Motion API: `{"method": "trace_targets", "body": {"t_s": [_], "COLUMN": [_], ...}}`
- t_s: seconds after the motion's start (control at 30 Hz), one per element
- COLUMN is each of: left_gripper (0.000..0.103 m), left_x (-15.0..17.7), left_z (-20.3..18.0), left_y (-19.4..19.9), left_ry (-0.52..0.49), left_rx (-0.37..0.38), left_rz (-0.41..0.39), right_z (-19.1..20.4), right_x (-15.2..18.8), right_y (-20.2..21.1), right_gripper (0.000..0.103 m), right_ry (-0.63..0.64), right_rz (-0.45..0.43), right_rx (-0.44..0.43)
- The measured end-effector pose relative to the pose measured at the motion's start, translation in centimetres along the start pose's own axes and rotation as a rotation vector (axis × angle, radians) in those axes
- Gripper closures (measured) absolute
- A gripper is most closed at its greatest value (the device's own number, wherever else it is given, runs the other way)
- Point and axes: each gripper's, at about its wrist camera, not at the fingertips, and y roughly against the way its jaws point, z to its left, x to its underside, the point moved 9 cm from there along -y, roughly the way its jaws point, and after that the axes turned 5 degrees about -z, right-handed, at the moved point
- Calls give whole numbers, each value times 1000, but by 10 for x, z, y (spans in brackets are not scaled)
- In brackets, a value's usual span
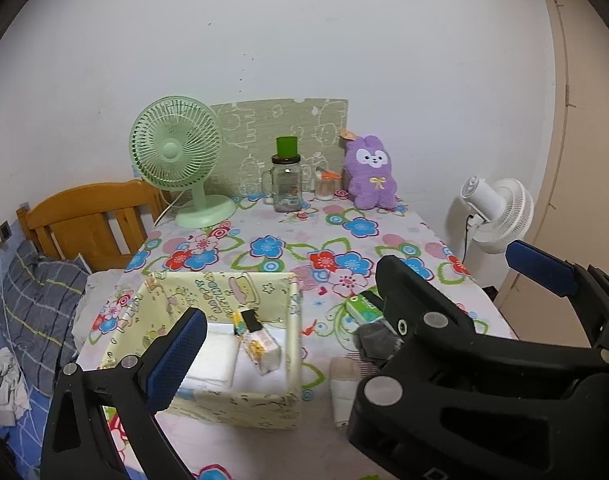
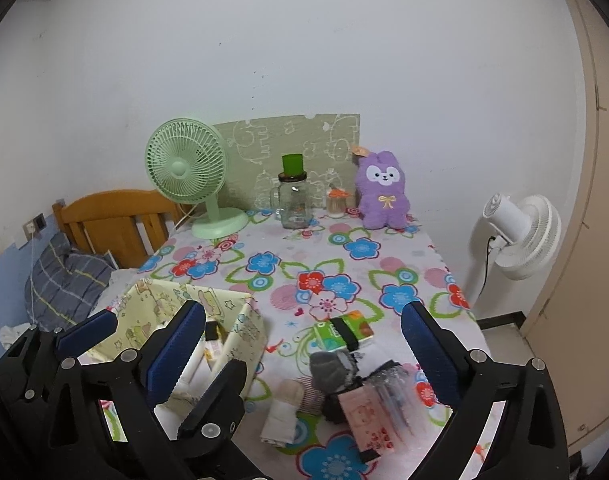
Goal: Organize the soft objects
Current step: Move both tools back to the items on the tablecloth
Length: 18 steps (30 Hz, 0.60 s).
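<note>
Socks and tissue packs lie near the table's front edge, beside the box; right claw wide, holding nothing, ready above them; left claw wide too

Yellow fabric box holding tissue packs, socks beside it

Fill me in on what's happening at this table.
A person holding a gripper in each hand is sorting soft items into the yellow fabric box on the flowered tablecloth. Both the left gripper and the right gripper are open and hold nothing. A white folded cloth and a small tissue pack already lie in the box. A green tissue pack, grey socks, a pink pouch and a beige sock lie outside it.
</note>
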Motion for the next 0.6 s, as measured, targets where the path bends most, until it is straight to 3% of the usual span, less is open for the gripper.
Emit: {"method": "trace_targets", "body": {"t_s": [0.6], "left_gripper": [1], "left_x": [13], "left_z": [-45], "left_y": [7], "left_ry": [-3], "left_rx": [1], "left_rz": [-13], "right_z": [-42], "right_x": [15], "right_y": [21], "right_gripper": [3], "right_ry": [5], "right_rz": [1], "right_rx": [19]}}
